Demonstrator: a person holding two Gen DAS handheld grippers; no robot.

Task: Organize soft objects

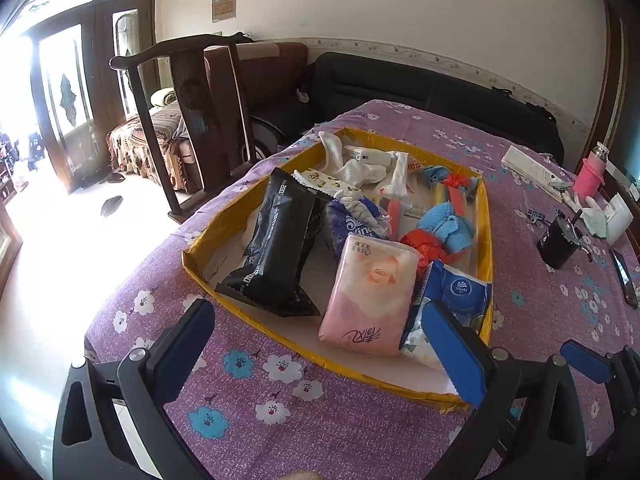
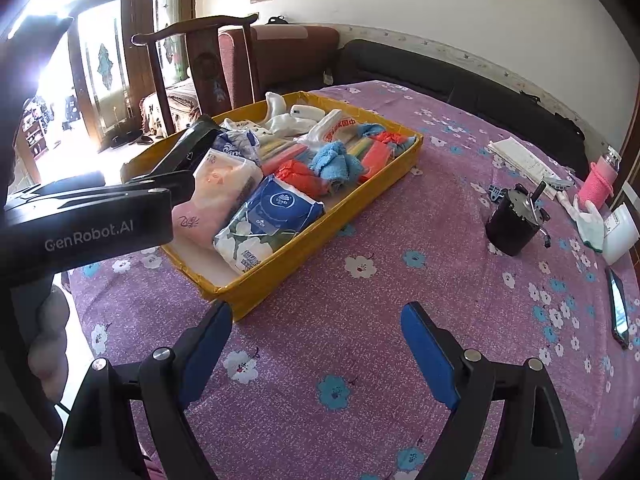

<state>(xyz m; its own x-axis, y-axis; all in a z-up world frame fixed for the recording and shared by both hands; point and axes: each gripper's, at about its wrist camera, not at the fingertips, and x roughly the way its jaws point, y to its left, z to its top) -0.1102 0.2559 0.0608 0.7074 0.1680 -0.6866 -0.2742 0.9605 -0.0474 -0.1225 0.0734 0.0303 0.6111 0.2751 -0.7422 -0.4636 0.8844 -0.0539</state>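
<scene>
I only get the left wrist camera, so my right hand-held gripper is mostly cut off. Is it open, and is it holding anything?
Observer: The right hand-held gripper is open and empty, with only tablecloth between its fingers.
Operator: Is it over the tray?
Observer: No, it sits outside the yellow tray, just short of the near corner.
Operator: How does my left one look from there?
Observer: The left hand-held gripper comes in from the left, overlapping the pink tissue pack. I can't tell whether they touch.

Daylight glares blown-out through the doorway (image 1: 52, 92) at left; fisheye edges bend and darken
</scene>
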